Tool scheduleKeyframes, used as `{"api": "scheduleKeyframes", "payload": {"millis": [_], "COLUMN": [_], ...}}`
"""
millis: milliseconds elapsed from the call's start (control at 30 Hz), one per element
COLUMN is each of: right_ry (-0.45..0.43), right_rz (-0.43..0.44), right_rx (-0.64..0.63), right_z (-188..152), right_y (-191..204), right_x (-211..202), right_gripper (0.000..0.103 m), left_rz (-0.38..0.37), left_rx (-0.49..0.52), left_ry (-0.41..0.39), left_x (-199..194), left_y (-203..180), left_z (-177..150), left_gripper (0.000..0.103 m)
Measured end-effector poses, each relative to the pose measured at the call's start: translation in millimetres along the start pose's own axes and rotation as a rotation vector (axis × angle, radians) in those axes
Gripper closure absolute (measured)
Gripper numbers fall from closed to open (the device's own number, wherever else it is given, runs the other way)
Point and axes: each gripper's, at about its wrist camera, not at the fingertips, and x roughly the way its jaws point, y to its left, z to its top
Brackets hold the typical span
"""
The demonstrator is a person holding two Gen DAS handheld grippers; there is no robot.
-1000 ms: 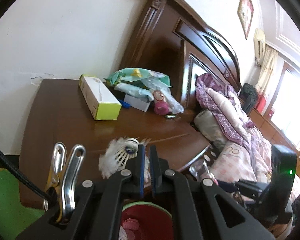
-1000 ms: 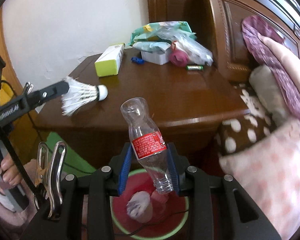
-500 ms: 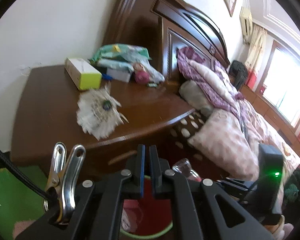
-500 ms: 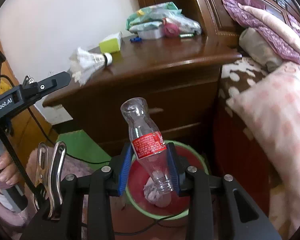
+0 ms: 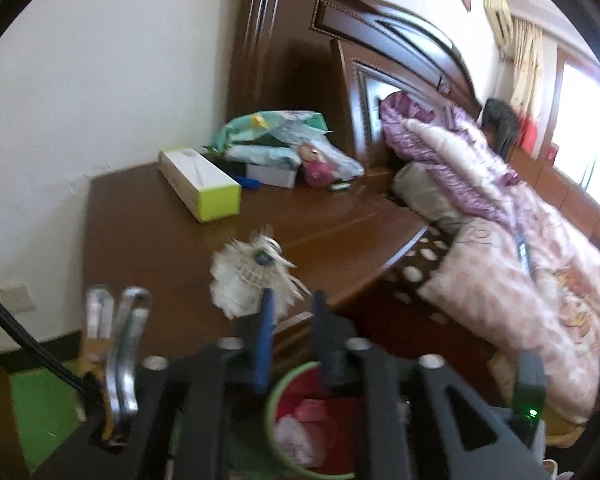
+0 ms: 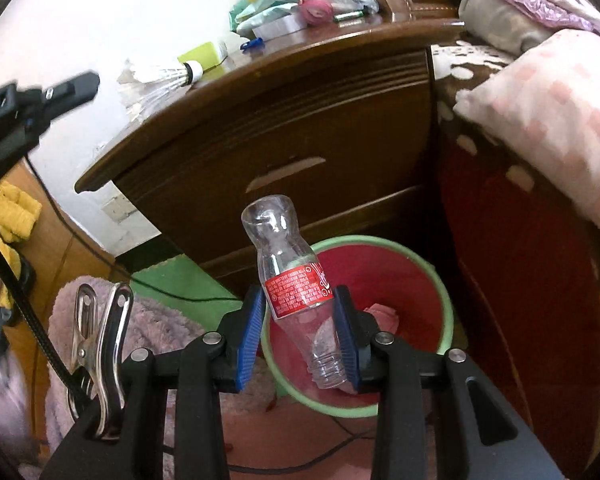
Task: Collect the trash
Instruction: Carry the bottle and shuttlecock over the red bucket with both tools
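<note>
Plastic bottle [image 6: 294,280] pinched in right gripper [image 6: 300,336] jaws above bin [image 6: 432,268]; left gripper [image 5: 290,332] jaws just opening, empty. Risk: shuttlecock [image 5: 252,276] dropping outside bin.

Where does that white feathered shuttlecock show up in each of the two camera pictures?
Left wrist view: the shuttlecock is low in the middle, just beyond the left gripper tips.
Right wrist view: shuttlecock at upper left, by the nightstand edge.
Shared landmark: the yellow-green box on the nightstand.
</note>
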Motion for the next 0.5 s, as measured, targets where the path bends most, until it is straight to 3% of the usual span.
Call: {"api": "scheduleKeyframes", "payload": {"millis": [67,133,267,367,500], "right_ry": [-0.003,-0.009,-0.01,-0.008,-0.002], "right_rz": [0.01,0.016,0.019,0.029,0.034], "right_rx": [0.0,0.001,-0.002,0.003,0.007], "right_z": [-1,-3,-4,-7,-9], "right_y": [0,-1,-1,-2,-4], "right_x": [1,1,2,2,4], "right_gripper": [0.068,0.068,0.068,0.068,0.067], "left_rz": [0.023,0.041,0.04,-0.03,-0.047], "left_rx": [0.019,0.038,0.076,0.135,0.154], "left_ry": [-0.005,-0.011,0.006,0.079,0.16], "left_x": [2,5,20,42,71], "left_y": [4,9,14,14,16], "left_z": [8,17,36,49,57], "left_gripper": [0.045,0.037,0.031,0.031,0.031]}}
